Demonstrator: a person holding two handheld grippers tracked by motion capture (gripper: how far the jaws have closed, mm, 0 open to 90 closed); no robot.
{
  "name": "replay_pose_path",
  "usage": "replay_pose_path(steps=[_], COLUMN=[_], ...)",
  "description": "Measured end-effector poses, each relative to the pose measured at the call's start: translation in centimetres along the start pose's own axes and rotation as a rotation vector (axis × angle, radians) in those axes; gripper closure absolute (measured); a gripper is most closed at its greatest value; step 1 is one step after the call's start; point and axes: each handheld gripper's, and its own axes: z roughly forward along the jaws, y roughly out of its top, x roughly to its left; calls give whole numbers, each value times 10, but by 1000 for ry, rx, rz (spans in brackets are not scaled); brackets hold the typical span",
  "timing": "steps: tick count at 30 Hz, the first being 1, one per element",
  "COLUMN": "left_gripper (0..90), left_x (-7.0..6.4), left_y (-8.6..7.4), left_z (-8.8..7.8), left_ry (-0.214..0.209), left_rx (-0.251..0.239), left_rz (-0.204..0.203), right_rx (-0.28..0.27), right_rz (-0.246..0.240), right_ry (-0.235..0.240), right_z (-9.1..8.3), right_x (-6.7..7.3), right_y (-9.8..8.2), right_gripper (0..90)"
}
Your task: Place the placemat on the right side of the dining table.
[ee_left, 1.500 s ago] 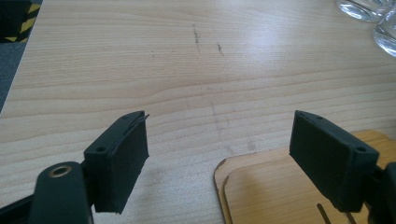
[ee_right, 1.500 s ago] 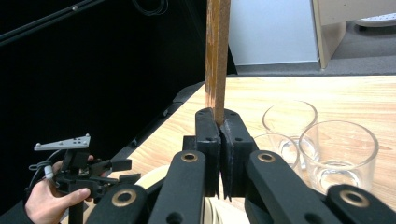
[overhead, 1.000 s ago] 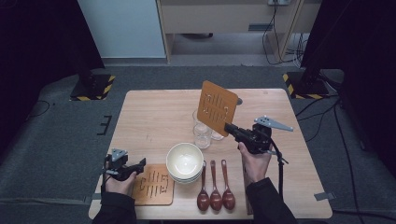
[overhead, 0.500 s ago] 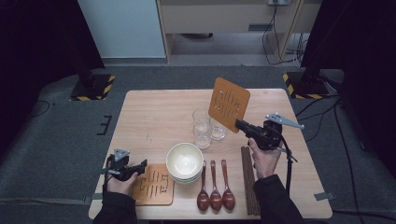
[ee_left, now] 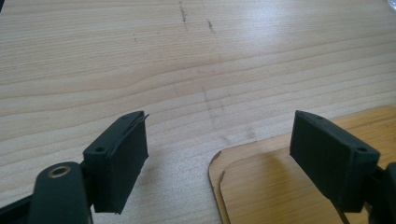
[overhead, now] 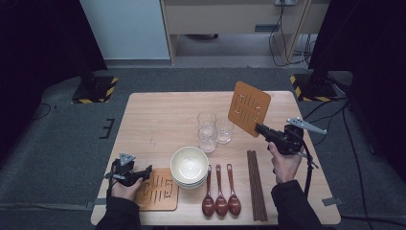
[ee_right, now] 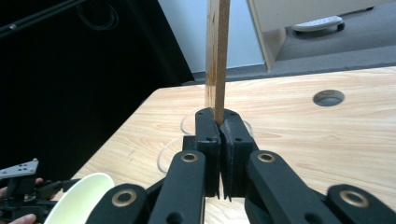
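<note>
- While the right gripper (overhead: 261, 128) clamped one wooden mat (overhead: 249, 108) by its edge, that mat stood raised beside the glasses (overhead: 214, 130).
- L gripper (overhead: 146, 171) sat w/ jaws wide, nothing between, apparently touching the 2nd mat (overhead: 158, 189) on the table (overhead: 158, 115).

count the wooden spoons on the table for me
3. The spoons lie side by side at the table's near edge, right of the stacked bowls: left spoon, middle spoon, right spoon. None seems hidden.
</note>
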Motion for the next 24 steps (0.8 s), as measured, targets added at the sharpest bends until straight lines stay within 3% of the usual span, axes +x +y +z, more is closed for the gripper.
replay_pose_path(steps=[5,24], left_gripper=[177,175], left_x=[-1,-3], left_y=[-1,-2], left_z=[1,2], left_ry=[-5,-20], left_rx=[2,5], left_rz=[4,19], right_rx=[3,17], right_rz=[10,50], right_ry=[-26,-83], right_z=[-8,-17], right_x=[-14,-41], right_y=[-2,-11], right_gripper=[876,876])
